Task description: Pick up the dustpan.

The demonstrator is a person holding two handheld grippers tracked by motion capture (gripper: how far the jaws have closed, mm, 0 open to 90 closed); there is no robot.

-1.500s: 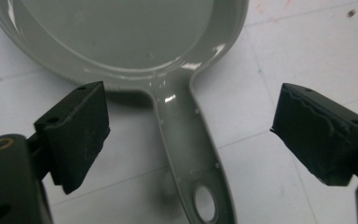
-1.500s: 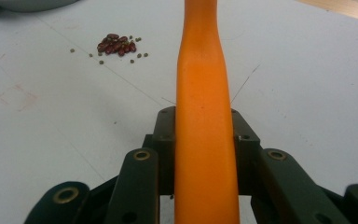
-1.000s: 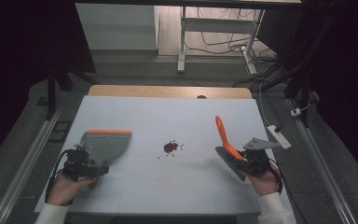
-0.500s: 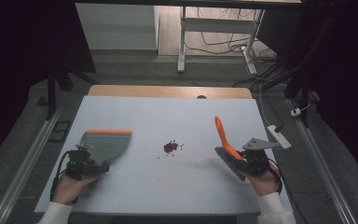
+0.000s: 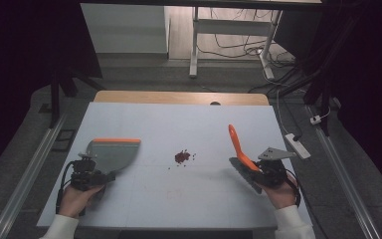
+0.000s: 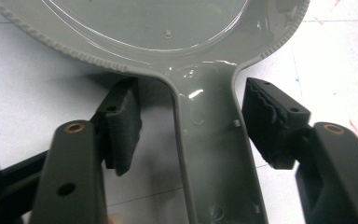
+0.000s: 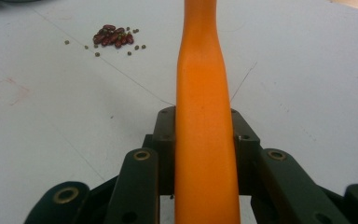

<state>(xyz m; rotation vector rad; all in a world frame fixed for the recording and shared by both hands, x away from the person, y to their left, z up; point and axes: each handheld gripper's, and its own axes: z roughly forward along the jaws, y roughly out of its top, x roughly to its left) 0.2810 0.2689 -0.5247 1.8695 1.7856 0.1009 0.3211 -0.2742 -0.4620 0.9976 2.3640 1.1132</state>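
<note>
Little has shifted since the earlier frames: the left hand has drawn slightly back toward the table's near edge, and dustpan, beans and brush lie much as they did.

At the left, the left gripper [image 5: 86, 173] sits behind a grey dustpan [image 5: 110, 153] with an orange front lip, lying flat on the white table [image 5: 144, 199]. In the left gripper view its jaws stand apart on either side of the dustpan's handle [image 6: 214, 144], clear of it on both sides, so the pan is straddled and not yet clamped.

In the middle lies a small pile of dark red beans [image 5: 182, 157], a few strays scattered just beside it, well apart from both tools.

At the right, the right gripper [image 5: 263, 172] is closed on the orange handle of a hand brush [image 5: 238, 147], its handle slanting up and away and the grey head low near the hand.

The risk, as I judge it, lies at the left: if the brush sweeps before those jaws close, the loose dustpan could slide or swing aside. A quick stroke could also send round beans rolling across the smooth table, perhaps over an edge.
</note>
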